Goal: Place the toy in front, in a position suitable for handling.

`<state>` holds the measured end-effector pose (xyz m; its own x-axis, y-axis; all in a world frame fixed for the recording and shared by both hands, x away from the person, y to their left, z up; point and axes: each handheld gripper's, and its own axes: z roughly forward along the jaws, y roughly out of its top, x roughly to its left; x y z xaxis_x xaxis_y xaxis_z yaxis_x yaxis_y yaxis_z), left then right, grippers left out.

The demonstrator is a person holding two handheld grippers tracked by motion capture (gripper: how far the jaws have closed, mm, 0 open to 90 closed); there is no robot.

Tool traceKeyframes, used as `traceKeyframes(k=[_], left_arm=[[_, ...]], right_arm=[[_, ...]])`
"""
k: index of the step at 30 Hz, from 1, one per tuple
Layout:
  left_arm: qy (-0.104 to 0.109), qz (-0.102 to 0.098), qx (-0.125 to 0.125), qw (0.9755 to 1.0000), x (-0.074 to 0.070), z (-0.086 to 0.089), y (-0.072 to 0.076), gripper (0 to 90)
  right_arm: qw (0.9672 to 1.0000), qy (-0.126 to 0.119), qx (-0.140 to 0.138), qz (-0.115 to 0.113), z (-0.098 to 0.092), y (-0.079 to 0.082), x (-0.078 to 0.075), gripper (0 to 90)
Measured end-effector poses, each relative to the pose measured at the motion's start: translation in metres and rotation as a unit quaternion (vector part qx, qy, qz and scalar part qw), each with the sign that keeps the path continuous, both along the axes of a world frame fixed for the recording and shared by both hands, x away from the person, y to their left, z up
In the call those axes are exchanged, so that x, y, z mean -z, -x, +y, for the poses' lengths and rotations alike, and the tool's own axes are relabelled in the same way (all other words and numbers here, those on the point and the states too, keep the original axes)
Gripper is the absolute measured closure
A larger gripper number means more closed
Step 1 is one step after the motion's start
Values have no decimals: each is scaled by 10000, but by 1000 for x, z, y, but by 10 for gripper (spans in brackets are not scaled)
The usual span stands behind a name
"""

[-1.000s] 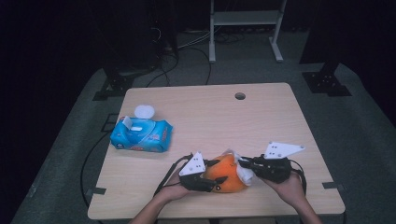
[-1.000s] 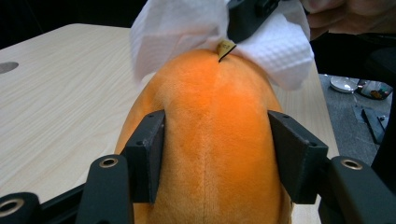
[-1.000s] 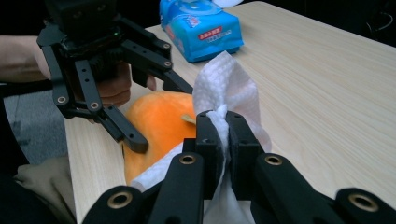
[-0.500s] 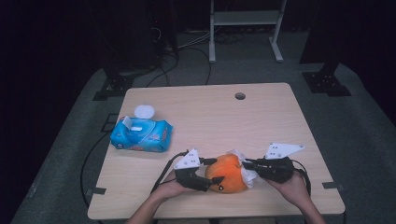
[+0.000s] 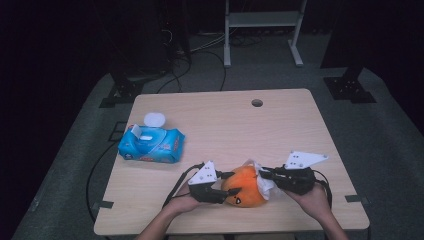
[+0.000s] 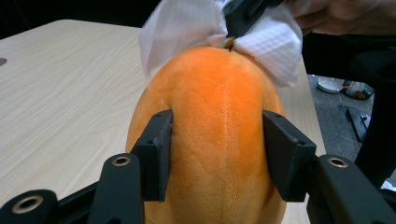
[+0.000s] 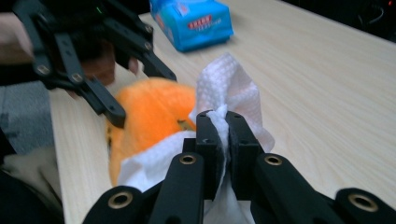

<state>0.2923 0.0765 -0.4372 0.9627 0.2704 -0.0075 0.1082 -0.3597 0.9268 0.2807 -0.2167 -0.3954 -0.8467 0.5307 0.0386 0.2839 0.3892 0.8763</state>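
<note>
An orange plush toy [image 5: 245, 187] lies near the table's front edge. My left gripper [image 5: 227, 187] reaches it from the left. Its jaws have just been closing, and in the left gripper view both pads [image 6: 161, 144] press into the sides of the plush toy [image 6: 215, 107]. My right gripper [image 5: 261, 175] comes from the right, shut on a white wipe [image 5: 266, 182]. The right gripper view has the jaws [image 7: 223, 126] pinched on the wipe [image 7: 229, 79], which rests against the top of the toy [image 7: 149, 109]. The wipe [image 6: 275, 46] drapes over the toy's far end.
A blue pack of wipes [image 5: 151, 144] lies at the table's left, a round white lid [image 5: 154, 119] just behind it. A small hole [image 5: 257, 102] sits near the far edge of the wooden table [image 5: 225, 130]. Cables trail off the front left corner.
The left gripper's jaws stood wider around the toy half a second ago and have now drawn in against its sides. Both hands have stayed almost in place.
</note>
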Motion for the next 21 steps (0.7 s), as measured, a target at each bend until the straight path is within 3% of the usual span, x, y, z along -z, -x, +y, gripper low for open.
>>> traceKeyframes(k=[4, 8, 10, 13, 15, 17, 18, 21], left_arm=[[0, -104, 29, 9999, 0, -4, 1, 469], [-50, -145, 59, 9999, 0, -5, 4, 469], [-45, -91, 47, 9999, 0, -3, 3, 463], [65, 46, 30, 10000, -1, -4, 1, 377], [109, 102, -1, 9999, -1, -5, 0, 275], [68, 198, -56, 9998, 1, -5, -2, 235], [55, 240, -58, 9997, 2, -4, -2, 242], [-54, 120, -181, 9997, -1, -2, -1, 417]], right_arm=[[9991, -236, -326, -159, 12, 8, -10, 845], [9989, 4, -434, -200, 26, 8, -9, 844], [9993, 36, -369, -55, 21, 4, -3, 845], [9997, 57, -224, 76, 11, -1, 3, 846], [9998, 68, -179, 71, 8, -1, 3, 845], [9998, 112, -136, 51, 8, 0, 2, 845], [9998, 111, -128, 58, 8, 0, 1, 845], [9997, 20, -162, -199, 14, 8, -6, 845]])
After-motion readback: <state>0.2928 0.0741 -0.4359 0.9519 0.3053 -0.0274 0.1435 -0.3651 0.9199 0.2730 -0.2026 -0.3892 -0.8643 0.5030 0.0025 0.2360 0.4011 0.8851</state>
